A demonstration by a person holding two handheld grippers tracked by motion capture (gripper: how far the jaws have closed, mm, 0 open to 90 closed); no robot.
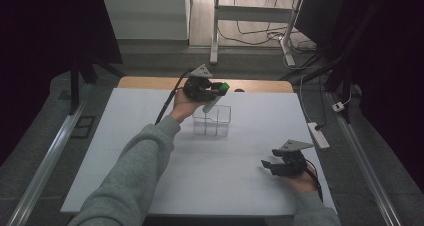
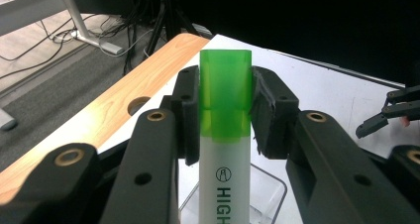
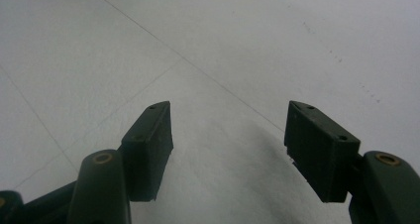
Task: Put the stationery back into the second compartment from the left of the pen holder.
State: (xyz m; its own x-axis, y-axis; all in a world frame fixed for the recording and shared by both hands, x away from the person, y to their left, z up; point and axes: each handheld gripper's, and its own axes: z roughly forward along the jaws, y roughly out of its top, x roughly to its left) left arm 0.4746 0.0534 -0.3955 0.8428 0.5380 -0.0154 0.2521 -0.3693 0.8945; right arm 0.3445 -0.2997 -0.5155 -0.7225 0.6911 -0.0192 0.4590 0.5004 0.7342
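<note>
A highlighter (image 2: 224, 135) with a green cap (image 1: 223, 87) and a white barrel sits clamped between the pads of my left gripper (image 2: 225, 107). In the high view that gripper (image 1: 214, 91) hovers at the far side of the table, right above a clear plastic box (image 1: 212, 120); the highlighter's white barrel slants down toward the box's opening. A corner of the box (image 2: 267, 194) shows below the jaws in the left gripper view. My right gripper (image 1: 267, 164) rests low over the white table cover near the front right, jaws wide apart, nothing between them (image 3: 228, 135).
A white cover (image 1: 150, 136) lies over the wooden table, whose bare far edge (image 2: 124, 100) has a round cable hole. A power strip (image 1: 318, 135) lies off the right edge. Desk legs and cables stand on the floor beyond.
</note>
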